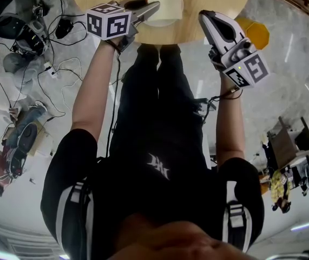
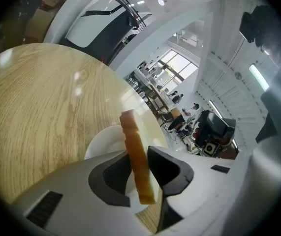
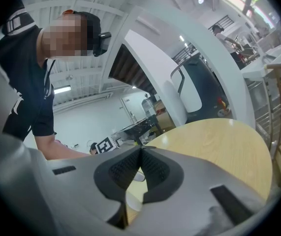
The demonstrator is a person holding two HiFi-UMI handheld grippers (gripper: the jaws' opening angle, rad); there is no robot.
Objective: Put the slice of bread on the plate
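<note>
1. Left gripper [image 2: 139, 150] – fingers parted only by the thickness of what they hold. One dark pad lies on each broad face of the slice, near its edge.
2. Slice of bread [image 2: 134, 146] – pale crumb with a tan crust. It sits between the left fingers and reaches out past their tips. The left gripper view shows it edge-on and the head view shows its broad face, so it lies roughly flat.
3. Plate [image 2: 103, 141] – white and round, directly under the left fingers and the slice they hold. Its rim shows on the desk side of the lower finger. The views do not settle whether the slice touches the plate.
4. Desk [image 2: 42, 107] – round, with a light wood grain. It lies beneath and ahead of both sets of fingers and carries the plate near its close edge.
5. Right gripper [image 3: 140, 149] – fingers closed, the pads meeting at their tips with nothing between them. It points across the desk edge, well apart from the plate and to the right of the left fingers.
6. Marker cubes – one behind each set of fingers, the left [image 1: 109, 21] and the right [image 1: 249, 69], both black-and-white squares on white.
7. Forearms – bare, one running back from each gripper to black short sleeves.
8. Cables [image 1: 57, 64] – black, loose on the floor, well to the left of the left fingers.
</note>
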